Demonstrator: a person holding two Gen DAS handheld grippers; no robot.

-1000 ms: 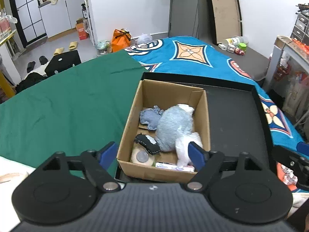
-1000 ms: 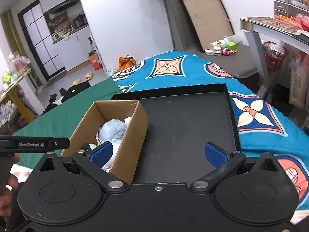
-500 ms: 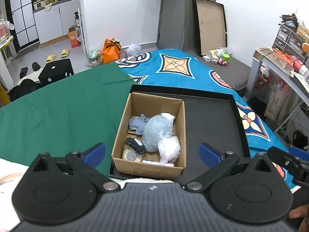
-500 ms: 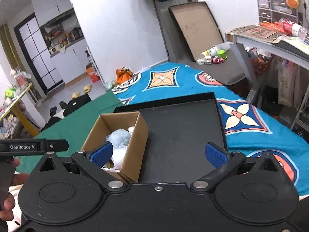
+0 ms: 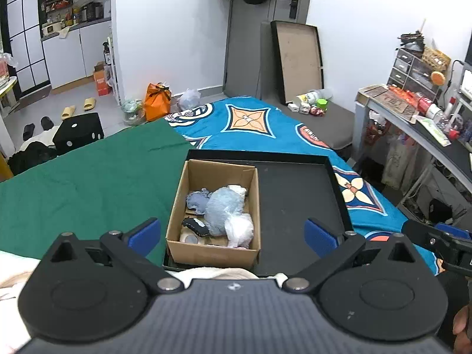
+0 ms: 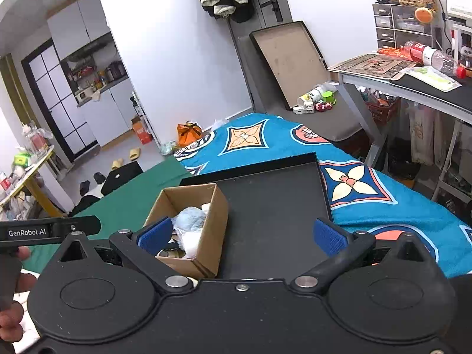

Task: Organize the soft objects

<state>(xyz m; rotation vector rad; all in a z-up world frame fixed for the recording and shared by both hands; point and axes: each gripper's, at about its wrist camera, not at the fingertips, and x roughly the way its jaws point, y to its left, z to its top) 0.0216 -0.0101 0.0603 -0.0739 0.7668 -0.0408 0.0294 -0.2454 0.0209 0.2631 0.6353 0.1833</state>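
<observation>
Matte black left gripper [image 5: 232, 234] with two round housings, silver pivot screws, ribbed grey top plate, blue textured pads [image 5: 146, 231] on angled black fingers. Same build on right gripper [image 6: 242, 234]: black discs, silver screws, blue pads [image 6: 329, 234]. White "GenRobot.AI" lettering along a black side bar.

We see a brown cardboard box [image 5: 213, 255] on a black tray [image 5: 298, 206], a plain green cloth [image 5: 82, 188], and a blue blanket [image 5: 265, 129] with orange diamond motifs.
</observation>
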